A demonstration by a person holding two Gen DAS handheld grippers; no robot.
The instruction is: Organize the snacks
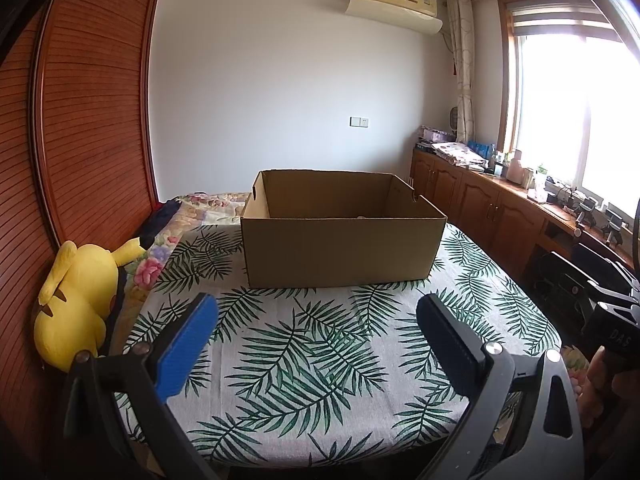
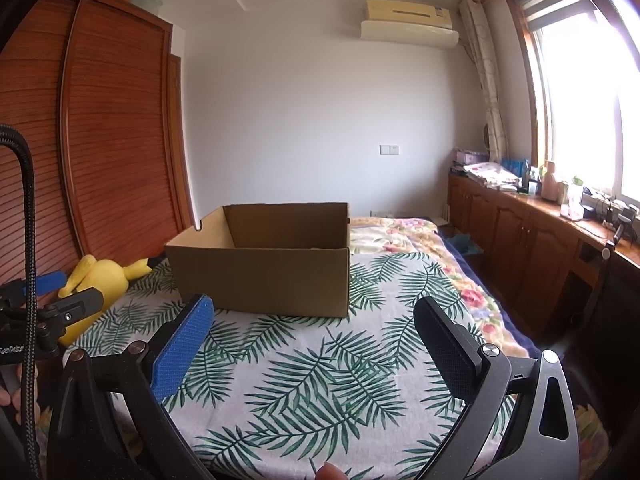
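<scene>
The box (image 1: 340,232) is set open-topped on the leaf-print cloth (image 1: 320,360) of the bed, toward its far edge, straight ahead of the left gripper (image 1: 318,320) and ahead-left of the right gripper (image 2: 314,322). Both jaws are held wide apart, empty. No snacks are seen; something pale may lie inside the box

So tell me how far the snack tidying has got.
Nothing can be confirmed as done: the cardboard box sits open on the leaf-print cloth, but its floor is mostly hidden, so its contents can't be judged. Nothing is in hand: the left gripper and right gripper are both open and empty. No snacks show on the cloth, so what remains can't be read from these views.
</scene>
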